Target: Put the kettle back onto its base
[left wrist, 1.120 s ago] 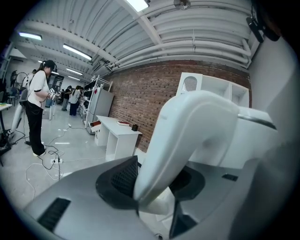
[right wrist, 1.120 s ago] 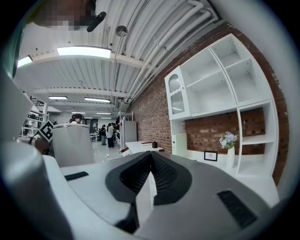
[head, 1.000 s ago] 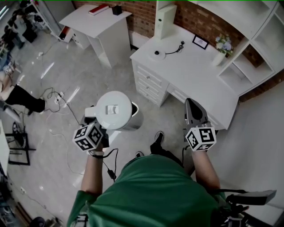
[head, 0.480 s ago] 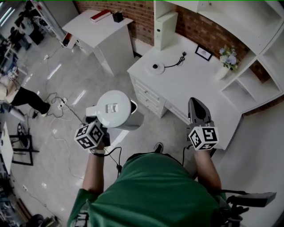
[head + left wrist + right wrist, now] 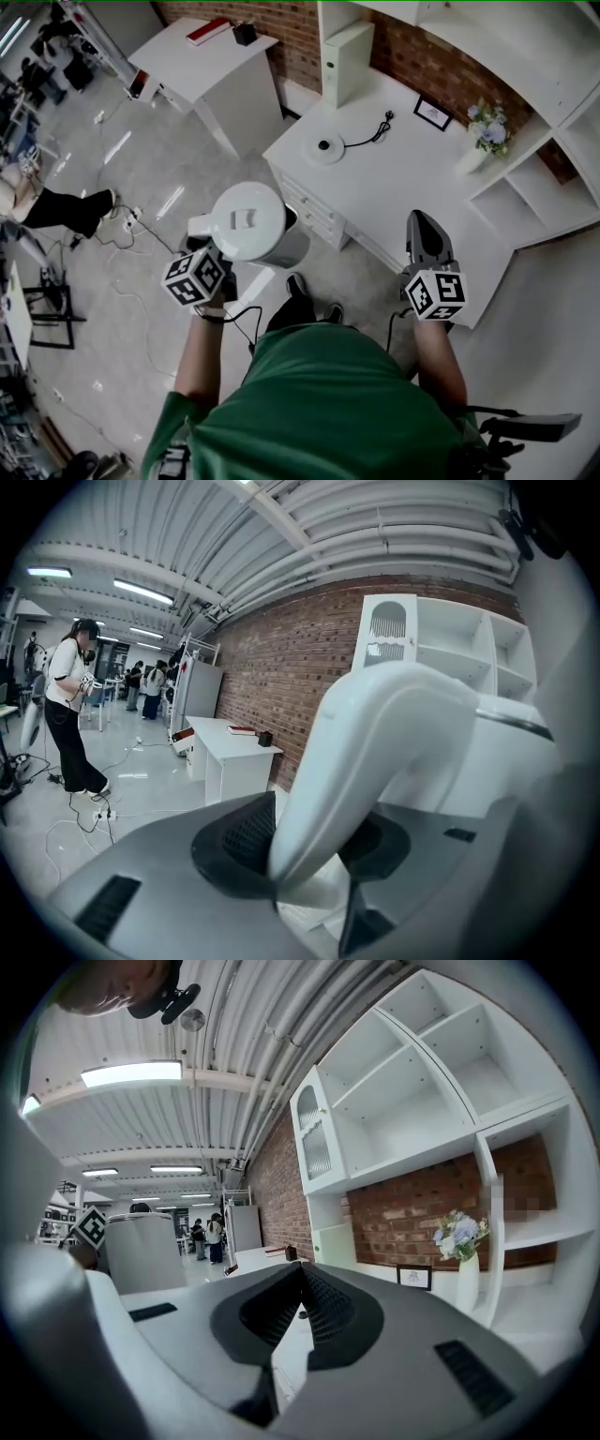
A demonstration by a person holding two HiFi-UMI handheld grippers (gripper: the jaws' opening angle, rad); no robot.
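A white electric kettle [image 5: 248, 220] hangs above the floor in front of the desk. My left gripper [image 5: 208, 236] is shut on its curved handle [image 5: 375, 752], which fills the space between the jaws in the left gripper view. The round kettle base [image 5: 324, 147] lies on the white desk [image 5: 403, 197], near its left end, with a cord running to a plug [image 5: 384, 117]. My right gripper [image 5: 423, 230] is level over the desk's front edge, its jaws closed together on nothing [image 5: 302, 1269]. In the right gripper view the kettle [image 5: 145, 1251] shows at the left.
On the desk stand a tall white box [image 5: 347, 58], a small picture frame [image 5: 431, 114] and a vase of flowers [image 5: 480, 142]. White shelves rise at the right. A second white table [image 5: 202, 58] stands at the back left. Cables [image 5: 141, 220] and a person's legs [image 5: 66, 208] are on the floor.
The person has stepped toward the desk, carrying both grippers along. Desk and base sit nearer and lower in the head view. The kettle stays held in the left gripper.
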